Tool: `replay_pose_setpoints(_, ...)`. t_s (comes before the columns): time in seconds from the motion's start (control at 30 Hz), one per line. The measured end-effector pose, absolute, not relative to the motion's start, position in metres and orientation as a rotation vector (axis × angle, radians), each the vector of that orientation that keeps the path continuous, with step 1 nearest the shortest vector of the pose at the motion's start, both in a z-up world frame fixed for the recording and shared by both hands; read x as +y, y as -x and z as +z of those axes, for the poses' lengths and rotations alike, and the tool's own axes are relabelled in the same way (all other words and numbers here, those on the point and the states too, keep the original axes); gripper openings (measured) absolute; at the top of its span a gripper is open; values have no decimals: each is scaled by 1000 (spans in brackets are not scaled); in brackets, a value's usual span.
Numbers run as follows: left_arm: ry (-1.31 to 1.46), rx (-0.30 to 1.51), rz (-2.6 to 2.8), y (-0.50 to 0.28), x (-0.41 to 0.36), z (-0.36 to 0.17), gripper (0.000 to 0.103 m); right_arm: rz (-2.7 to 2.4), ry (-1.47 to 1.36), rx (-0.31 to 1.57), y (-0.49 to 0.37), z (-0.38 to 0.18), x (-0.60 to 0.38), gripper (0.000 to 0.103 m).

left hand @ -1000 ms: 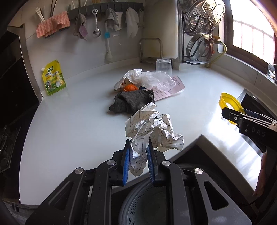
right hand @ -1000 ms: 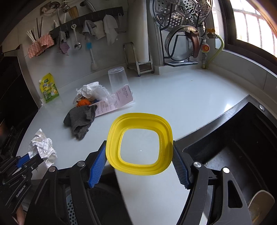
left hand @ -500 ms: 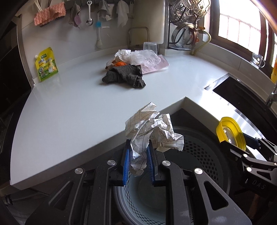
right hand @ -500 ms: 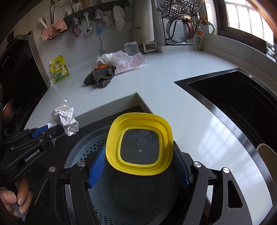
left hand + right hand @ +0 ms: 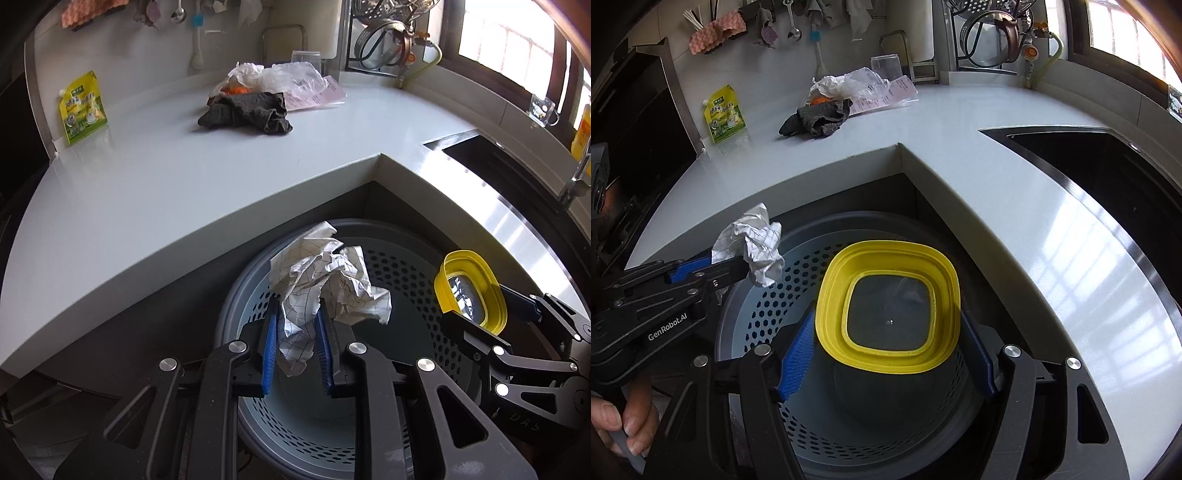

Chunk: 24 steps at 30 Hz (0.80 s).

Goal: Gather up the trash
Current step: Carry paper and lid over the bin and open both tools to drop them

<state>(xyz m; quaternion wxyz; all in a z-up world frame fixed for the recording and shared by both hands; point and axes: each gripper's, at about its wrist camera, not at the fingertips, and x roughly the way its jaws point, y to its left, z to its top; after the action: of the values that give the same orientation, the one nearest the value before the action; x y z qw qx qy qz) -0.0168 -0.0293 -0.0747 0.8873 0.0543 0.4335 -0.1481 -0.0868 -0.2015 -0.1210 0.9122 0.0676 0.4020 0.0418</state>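
Note:
My left gripper (image 5: pixel 295 332) is shut on a crumpled sheet of checked white paper (image 5: pixel 325 280) and holds it over the grey perforated trash basket (image 5: pixel 410 266). The paper also shows in the right wrist view (image 5: pixel 753 247). My right gripper (image 5: pixel 886 354) is shut on a yellow-rimmed clear plastic lid (image 5: pixel 890 306), held over the same basket (image 5: pixel 768 306). From the left wrist view the lid (image 5: pixel 469 291) hangs at the basket's right side.
On the white counter (image 5: pixel 147 184) lie a dark grey rag (image 5: pixel 247 114), a clear plastic bag (image 5: pixel 284 77), a pink receipt (image 5: pixel 317 99) and a green pouch (image 5: pixel 81 107). A black sink (image 5: pixel 1108 173) is at the right.
Both grippers have pulled back from over the counter and dropped lower, so the paper and the lid now hang over the basket below the counter edge.

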Motion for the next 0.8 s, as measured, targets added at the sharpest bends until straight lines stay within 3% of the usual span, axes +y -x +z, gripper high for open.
replay_pose_setpoints(0.3, -105, 910, -302, 18, -28, -75, 22, 83, -128, 837, 85, -123, -200, 70)
replay_pose_setpoints(0.5, -96, 922, -290, 15, -25, -75, 37, 70, -144, 828, 84, -120, -205, 75)
replay_pose_setpoints(0.57, -92, 922, -286, 15, -24, -75, 52, 69, -144, 830, 84, -120, -206, 75)
replay_pose_setpoints(0.63, -92, 909, -285, 16, -23, -73, 60, 68, -144, 830, 84, -121, -206, 75)
replay_pose_setpoints(0.8, -104, 897, -283, 17, -24, -71, 61, 70, -154, 831, 83, -121, -207, 75)
